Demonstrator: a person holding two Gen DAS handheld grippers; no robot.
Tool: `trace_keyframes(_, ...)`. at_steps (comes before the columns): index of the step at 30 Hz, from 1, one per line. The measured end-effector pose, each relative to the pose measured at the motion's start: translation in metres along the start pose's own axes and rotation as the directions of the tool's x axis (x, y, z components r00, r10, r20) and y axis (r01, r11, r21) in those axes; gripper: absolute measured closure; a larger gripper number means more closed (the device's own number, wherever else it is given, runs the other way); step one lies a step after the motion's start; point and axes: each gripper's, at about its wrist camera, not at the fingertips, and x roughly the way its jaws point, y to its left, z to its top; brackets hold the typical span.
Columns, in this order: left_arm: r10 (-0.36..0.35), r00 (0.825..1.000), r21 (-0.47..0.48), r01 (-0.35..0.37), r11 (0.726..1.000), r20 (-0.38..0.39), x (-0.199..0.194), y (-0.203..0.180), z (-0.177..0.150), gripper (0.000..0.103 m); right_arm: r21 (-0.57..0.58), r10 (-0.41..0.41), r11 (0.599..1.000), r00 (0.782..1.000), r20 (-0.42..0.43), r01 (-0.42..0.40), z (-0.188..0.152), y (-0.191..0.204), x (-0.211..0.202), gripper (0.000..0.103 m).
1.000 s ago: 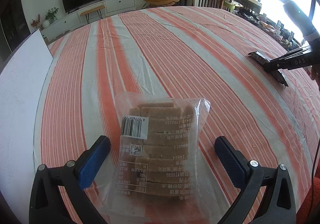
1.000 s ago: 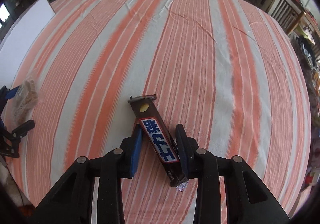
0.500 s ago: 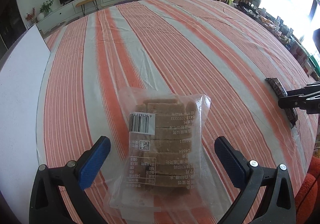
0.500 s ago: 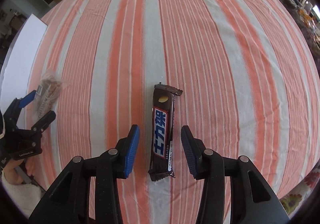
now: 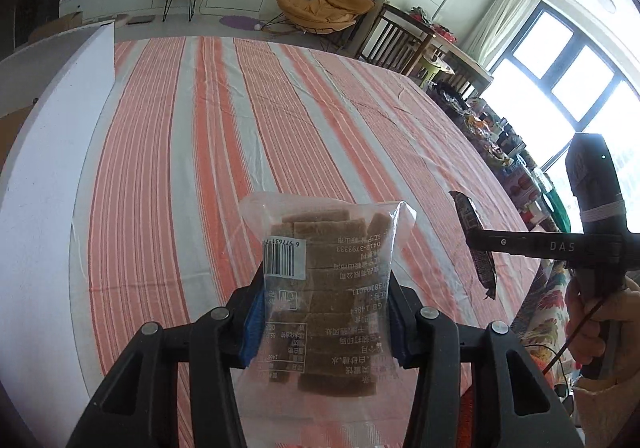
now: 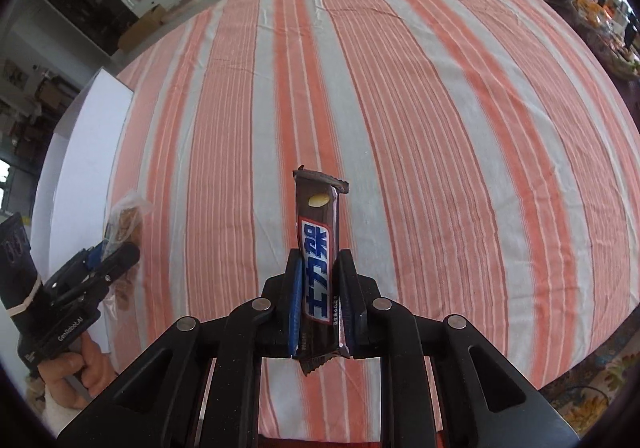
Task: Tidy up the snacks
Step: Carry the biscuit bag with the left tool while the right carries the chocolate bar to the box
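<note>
A clear bag of brown biscuit slabs (image 5: 328,280) with a barcode label hangs above the striped tablecloth (image 5: 240,128). My left gripper (image 5: 326,304) is closing on it and its blue pads press the bag's sides. From the right wrist view, that gripper (image 6: 116,252) and the bag (image 6: 126,216) sit at the far left. A dark chocolate bar (image 6: 316,232) with blue lettering stands upright off the cloth. My right gripper (image 6: 320,268) is closing and pinches its lower half. The left wrist view has the bar (image 5: 464,212) at the right, held edge-on by the right gripper (image 5: 478,244).
A white board (image 5: 48,168) runs along the table's left edge, also visible as the white board (image 6: 88,136). A person's hand (image 5: 584,320) grips the right tool's handle. Past the far right edge stands a cluttered sideboard (image 5: 500,144). Chairs stand beyond the table's far end.
The left jaws went from wide open around the lying bag to pressed on it, and the bag rose. The right jaws opened around the bar, shut again and lifted it.
</note>
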Motion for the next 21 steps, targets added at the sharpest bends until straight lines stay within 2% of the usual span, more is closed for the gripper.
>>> trace_keyframes(1,-0.027,0.999,-0.013,0.028,1.0,0.022,-0.019,-0.001,0.001,0.054,-0.012,0.025,1.0,1.0,0.012,-0.025,-0.001,0.011,-0.007,0.086)
trace_keyframes(3,-0.073,0.994,-0.033,0.076,0.997,0.085,-0.066,0.0,0.004,0.054,-0.063,0.089,0.994,0.995,0.04,-0.086,0.014,0.059,-0.015,0.086)
trace_keyframes(6,-0.071,0.977,-0.062,0.085,0.994,0.2,-0.142,0.016,0.009,0.054,-0.153,0.213,0.967,0.975,0.061,-0.201,0.023,0.128,-0.029,0.086)
trace_keyframes(7,-0.051,0.971,-0.071,0.069,0.995,0.232,-0.163,0.023,0.01,0.054,-0.183,0.254,0.953,0.965,0.059,-0.24,0.024,0.151,-0.033,0.086)
trace_keyframes(9,0.031,0.959,-0.095,-0.005,0.995,0.281,-0.204,0.046,0.011,0.054,-0.248,0.334,0.916,0.941,0.043,-0.314,0.02,0.203,-0.04,0.086)
trace_keyframes(12,0.2,0.929,-0.141,-0.163,0.976,0.311,-0.24,0.085,0.007,0.054,-0.321,0.432,0.851,0.902,-0.02,-0.415,0.011,0.275,-0.033,0.085)
trace_keyframes(15,0.398,0.875,-0.21,-0.35,0.913,0.274,-0.241,0.132,-0.005,0.054,-0.39,0.443,0.813,0.894,-0.069,-0.433,0.001,0.334,-0.009,0.085)
trace_keyframes(17,0.506,0.836,-0.232,-0.459,0.857,0.213,-0.226,0.16,-0.017,0.052,-0.417,0.446,0.792,0.889,-0.103,-0.446,-0.006,0.359,0.016,0.084)
trace_keyframes(18,0.55,0.815,-0.24,-0.505,0.829,0.182,-0.219,0.171,-0.021,0.041,-0.431,0.431,0.791,0.895,-0.112,-0.434,-0.008,0.369,0.028,0.078)
trace_keyframes(19,0.585,0.795,-0.24,-0.543,0.804,0.161,-0.209,0.179,-0.029,0.028,-0.447,0.409,0.792,0.905,-0.117,-0.416,-0.012,0.376,0.04,0.061)
trace_keyframes(20,0.608,0.78,-0.239,-0.568,0.788,0.149,-0.203,0.184,-0.035,0.023,-0.462,0.386,0.794,0.915,-0.118,-0.395,-0.016,0.38,0.048,0.05)
trace_keyframes(21,0.62,0.771,-0.235,-0.582,0.778,0.144,-0.196,0.185,-0.041,0.019,-0.472,0.368,0.798,0.923,-0.111,-0.375,-0.019,0.381,0.054,0.046)
